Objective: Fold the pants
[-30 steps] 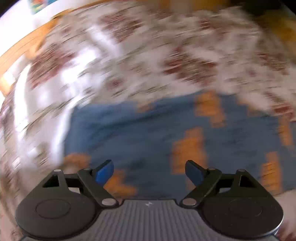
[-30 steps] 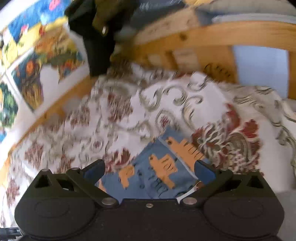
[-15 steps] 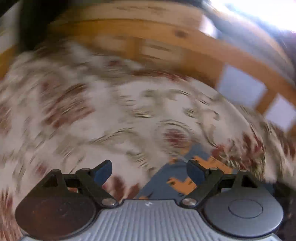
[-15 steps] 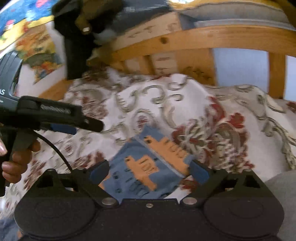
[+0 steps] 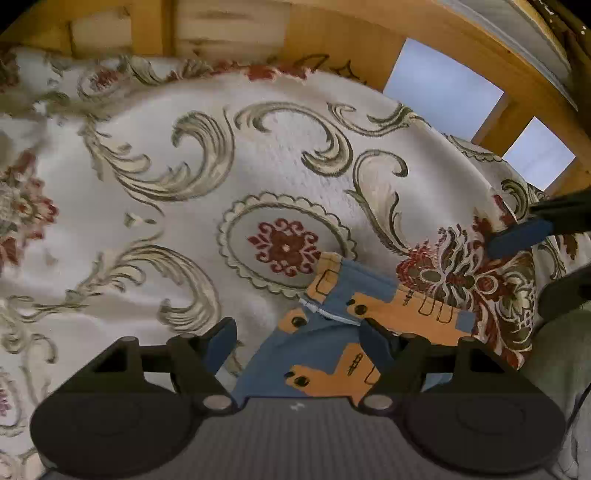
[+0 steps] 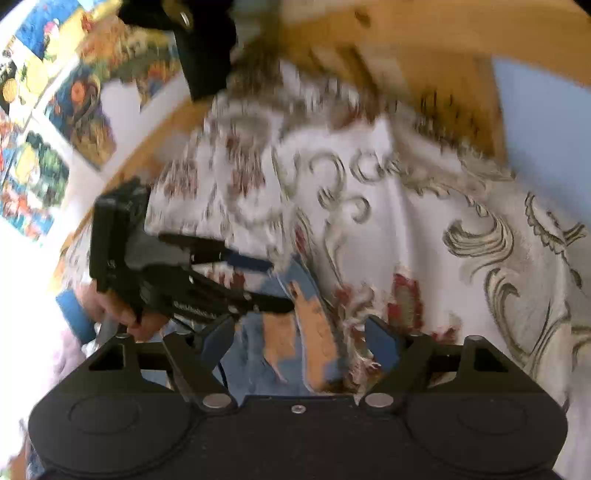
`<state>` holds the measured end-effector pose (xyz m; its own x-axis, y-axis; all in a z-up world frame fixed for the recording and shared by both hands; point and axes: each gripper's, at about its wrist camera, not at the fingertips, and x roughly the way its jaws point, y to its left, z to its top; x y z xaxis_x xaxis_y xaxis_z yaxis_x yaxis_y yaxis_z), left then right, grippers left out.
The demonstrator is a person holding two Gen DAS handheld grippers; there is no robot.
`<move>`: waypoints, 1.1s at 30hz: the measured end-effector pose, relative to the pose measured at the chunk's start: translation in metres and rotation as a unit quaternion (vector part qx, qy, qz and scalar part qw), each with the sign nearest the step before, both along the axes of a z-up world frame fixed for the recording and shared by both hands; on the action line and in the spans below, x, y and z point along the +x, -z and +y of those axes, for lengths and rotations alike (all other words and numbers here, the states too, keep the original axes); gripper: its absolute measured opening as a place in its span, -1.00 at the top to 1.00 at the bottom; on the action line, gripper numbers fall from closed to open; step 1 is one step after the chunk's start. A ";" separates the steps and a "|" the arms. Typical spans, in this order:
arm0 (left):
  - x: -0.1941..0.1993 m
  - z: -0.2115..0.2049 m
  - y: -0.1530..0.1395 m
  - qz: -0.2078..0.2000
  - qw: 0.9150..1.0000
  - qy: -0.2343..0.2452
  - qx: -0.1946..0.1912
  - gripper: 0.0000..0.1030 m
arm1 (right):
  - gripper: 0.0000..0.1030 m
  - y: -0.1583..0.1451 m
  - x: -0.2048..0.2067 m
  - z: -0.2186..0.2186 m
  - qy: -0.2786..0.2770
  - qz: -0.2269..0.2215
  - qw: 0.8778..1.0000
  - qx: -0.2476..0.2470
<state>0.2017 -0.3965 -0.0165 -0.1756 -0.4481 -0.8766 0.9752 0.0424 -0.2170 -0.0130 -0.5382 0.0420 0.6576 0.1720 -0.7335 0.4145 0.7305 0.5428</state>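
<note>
The pants point(image 5: 325, 354) are blue with orange patches and lie bunched on the floral bedspread point(image 5: 258, 155). In the left wrist view my left gripper point(image 5: 297, 332) is open just above their end, with the cloth nearer its right finger. One blue fingertip point(image 5: 517, 236) of the right gripper shows at the right edge. The blurred right wrist view has the right gripper point(image 6: 299, 336) open over the pants point(image 6: 280, 332). There the left gripper point(image 6: 277, 284) reaches in from the left, open, held by a hand point(image 6: 110, 310).
A wooden bed frame point(image 5: 229, 26) runs along the far side of the bedspread, with blue wall showing through its gaps. Colourful posters point(image 6: 55, 110) cover the wall at left. Dark clothing point(image 6: 203, 48) hangs over the frame. Grey fabric point(image 5: 561, 350) sits at the right edge.
The left gripper swung from over the wide blue cloth to the pants' end near the bed frame. The right gripper's view turned left and closer; both stayed open.
</note>
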 end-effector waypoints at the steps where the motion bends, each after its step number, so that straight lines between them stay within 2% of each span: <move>1: 0.001 -0.002 0.006 0.009 1.000 0.000 0.005 -0.42 | -0.39 0.007 0.000 -0.009 -0.004 0.006 0.999 0.034; 2: 0.001 -0.004 0.010 0.019 1.000 -0.001 0.009 -0.36 | -0.33 0.014 0.000 -0.015 -0.007 0.011 0.998 0.057; 4: 0.004 -0.009 0.020 0.028 1.000 -0.004 0.014 -0.31 | -0.25 0.020 0.001 -0.014 -0.018 0.018 0.998 0.053; 7: -0.001 -0.003 0.021 0.005 1.000 -0.001 0.001 0.11 | -0.18 0.025 0.001 -0.003 -0.040 0.024 0.999 0.014; 9: -0.014 0.008 0.016 -0.037 0.999 -0.002 -0.020 0.54 | -0.19 0.025 0.002 0.004 -0.053 0.023 0.998 -0.009; 11: -0.041 0.026 0.010 -0.112 0.992 0.013 -0.060 0.67 | -0.21 0.022 0.001 0.008 -0.065 0.019 0.997 -0.026; 13: -0.071 0.048 0.008 -0.187 0.976 0.037 -0.102 0.73 | -0.21 0.021 0.000 0.010 -0.080 0.016 0.996 -0.038; 15: -0.094 0.067 0.010 -0.245 0.959 0.051 -0.131 0.76 | -0.21 0.020 -0.003 0.013 -0.097 0.013 0.994 -0.054; 17: -0.119 0.085 0.016 -0.324 0.930 0.075 -0.158 0.76 | -0.21 0.018 -0.005 0.018 -0.117 0.009 0.990 -0.079; 20: -0.145 0.106 0.024 -0.404 0.888 0.109 -0.191 0.76 | -0.21 0.014 -0.005 0.028 -0.155 0.009 0.980 -0.125; 22: -0.157 0.107 0.025 -0.418 0.879 0.121 -0.197 0.76 | -0.21 0.011 -0.003 0.035 -0.179 0.007 0.971 -0.157; 23: -0.160 0.111 0.027 -0.431 0.870 0.125 -0.204 0.76 | -0.21 0.010 -0.002 0.037 -0.192 0.006 0.967 -0.170; 26: -0.167 0.118 0.033 -0.479 0.837 0.134 -0.228 0.77 | -0.21 0.007 0.004 0.040 -0.231 -0.011 0.951 -0.203; 28: -0.168 0.119 0.034 -0.497 0.822 0.144 -0.236 0.77 | -0.21 0.007 0.013 0.040 -0.264 -0.025 0.939 -0.217; 29: -0.168 0.121 0.035 -0.502 0.818 0.149 -0.237 0.77 | -0.22 0.008 0.017 0.040 -0.277 -0.031 0.934 -0.222; 33: -0.166 0.124 0.036 -0.510 0.809 0.161 -0.243 0.77 | -0.23 0.023 0.042 0.036 -0.339 -0.028 0.918 -0.205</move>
